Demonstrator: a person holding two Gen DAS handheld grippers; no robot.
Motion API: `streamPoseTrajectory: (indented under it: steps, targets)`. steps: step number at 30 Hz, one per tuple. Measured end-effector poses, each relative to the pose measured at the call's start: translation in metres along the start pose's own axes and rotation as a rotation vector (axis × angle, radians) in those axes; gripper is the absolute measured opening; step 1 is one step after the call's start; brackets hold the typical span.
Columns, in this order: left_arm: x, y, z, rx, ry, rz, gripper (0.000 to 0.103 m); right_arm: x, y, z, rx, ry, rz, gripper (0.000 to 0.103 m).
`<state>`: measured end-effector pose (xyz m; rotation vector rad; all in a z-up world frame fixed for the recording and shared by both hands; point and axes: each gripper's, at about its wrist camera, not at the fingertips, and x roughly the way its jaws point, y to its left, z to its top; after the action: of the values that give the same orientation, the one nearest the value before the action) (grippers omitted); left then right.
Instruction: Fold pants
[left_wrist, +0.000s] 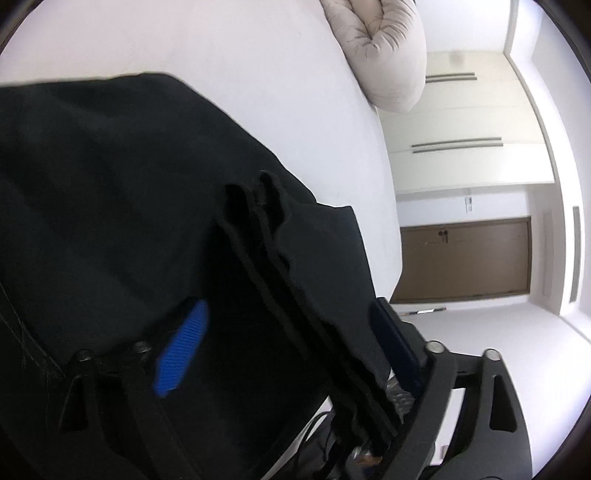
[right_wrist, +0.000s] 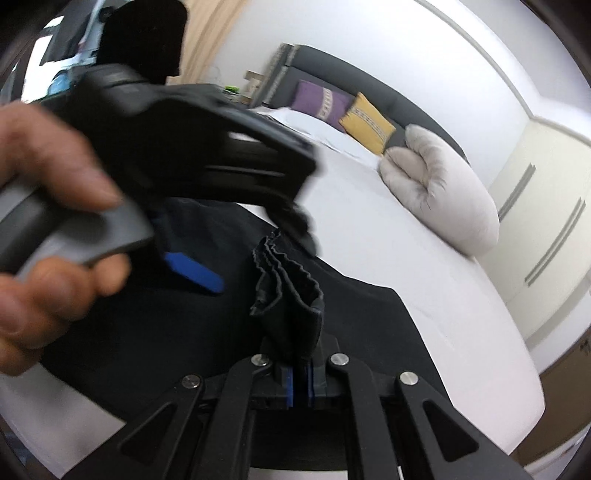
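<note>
So, left gripper: fingers wide, pants edge loose between them. Pants sprawled on the bed. Right gripper pinches the bunched hem. Soft, limp, light; we'd grip layered edges.

The pants are plain black; the bed is white; one pillow is pale beige, one cushion purple, another cushion yellow with a patterned band; the door is brown; the tool pads are blue.
</note>
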<state>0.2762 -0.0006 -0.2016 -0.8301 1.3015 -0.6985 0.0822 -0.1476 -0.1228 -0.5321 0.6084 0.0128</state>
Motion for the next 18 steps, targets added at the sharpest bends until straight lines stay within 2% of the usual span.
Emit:
streamPoseTrajectory:
  steps: [1,2,5,8,13,18]
  targets:
    - [-0.001,0.000,0.001,0.012,0.014,0.004,0.056,-0.003,0.005,0.000,-0.013,-0.004,0.005,0.006]
    - [-0.002,0.000,0.002,0.018,0.023,0.009,0.030,-0.005,0.011,0.001,-0.031,-0.010,0.010,0.006]
    - [-0.010,0.009,-0.005,0.037,0.023,0.042,0.014,-0.012,0.027,0.007,-0.068,-0.028,0.026,0.006]
    - [-0.026,0.014,-0.009,0.055,0.002,0.068,0.011,-0.020,0.044,0.011,-0.103,-0.041,0.047,0.006]
    - [-0.054,0.026,-0.017,0.078,-0.026,0.130,0.011,-0.025,0.068,0.018,-0.152,-0.052,0.081,0.006]
    - [-0.059,0.041,-0.023,0.076,-0.034,0.188,0.011,-0.013,0.088,0.015,-0.190,-0.007,0.113,0.006]
